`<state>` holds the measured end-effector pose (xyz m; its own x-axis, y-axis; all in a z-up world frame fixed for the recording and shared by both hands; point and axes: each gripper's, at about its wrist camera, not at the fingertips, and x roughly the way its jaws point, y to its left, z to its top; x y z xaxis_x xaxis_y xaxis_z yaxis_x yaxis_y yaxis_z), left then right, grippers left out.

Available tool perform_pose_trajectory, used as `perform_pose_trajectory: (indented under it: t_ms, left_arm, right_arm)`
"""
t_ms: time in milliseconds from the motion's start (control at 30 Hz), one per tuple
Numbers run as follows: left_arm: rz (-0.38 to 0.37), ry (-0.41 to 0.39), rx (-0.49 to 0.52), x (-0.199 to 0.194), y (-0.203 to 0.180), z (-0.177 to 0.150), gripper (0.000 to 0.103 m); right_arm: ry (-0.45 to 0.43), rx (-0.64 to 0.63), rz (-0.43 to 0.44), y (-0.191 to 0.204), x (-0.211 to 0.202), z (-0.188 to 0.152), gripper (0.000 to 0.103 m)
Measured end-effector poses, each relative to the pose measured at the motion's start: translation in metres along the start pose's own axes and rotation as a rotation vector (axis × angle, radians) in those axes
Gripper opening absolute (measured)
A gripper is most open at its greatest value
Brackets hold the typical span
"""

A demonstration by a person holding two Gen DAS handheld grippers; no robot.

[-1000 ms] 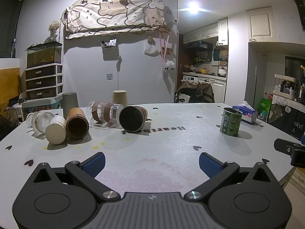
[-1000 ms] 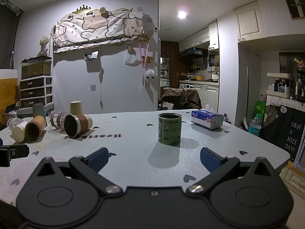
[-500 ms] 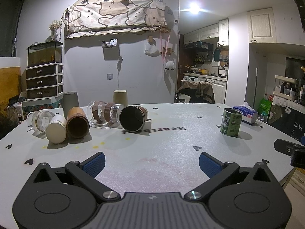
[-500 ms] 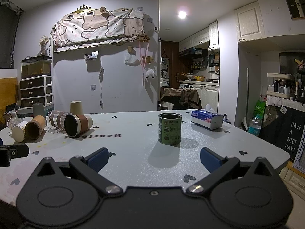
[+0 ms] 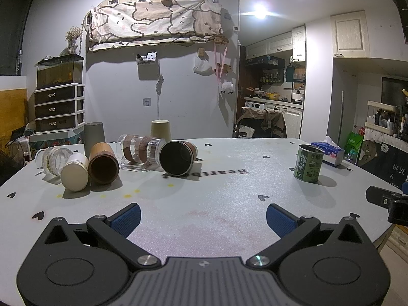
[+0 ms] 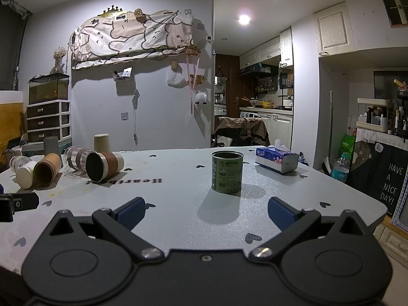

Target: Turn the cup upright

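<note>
Several cups lie on their sides at the far left of the grey table: a brown-sleeved cup with a dark mouth, a wood-grain cup, a white cup and a clear banded glass. The brown-sleeved cup also shows in the right wrist view. A green tin stands upright just beyond my right gripper. My left gripper is open and empty, well short of the cups. My right gripper is open and empty.
Two paper cups stand upside down behind the lying ones, one grey and one beige. A tissue box sits at the far right. A clear mug lies at the far left. The table edge runs close on the right.
</note>
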<state>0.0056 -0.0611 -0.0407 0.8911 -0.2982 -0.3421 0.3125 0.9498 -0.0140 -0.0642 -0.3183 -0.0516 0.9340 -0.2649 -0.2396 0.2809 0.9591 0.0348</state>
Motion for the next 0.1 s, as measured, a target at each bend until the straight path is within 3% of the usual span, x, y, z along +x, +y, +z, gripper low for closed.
perform_pose_trajectory:
  t_ms: [100]
  left_arm:
    - [0.0,0.0,0.0,-0.0004,-0.0005,-0.0003,0.103]
  right_arm:
    - [0.001,-0.001,0.001,0.0005,-0.0003,-0.0008,0.103]
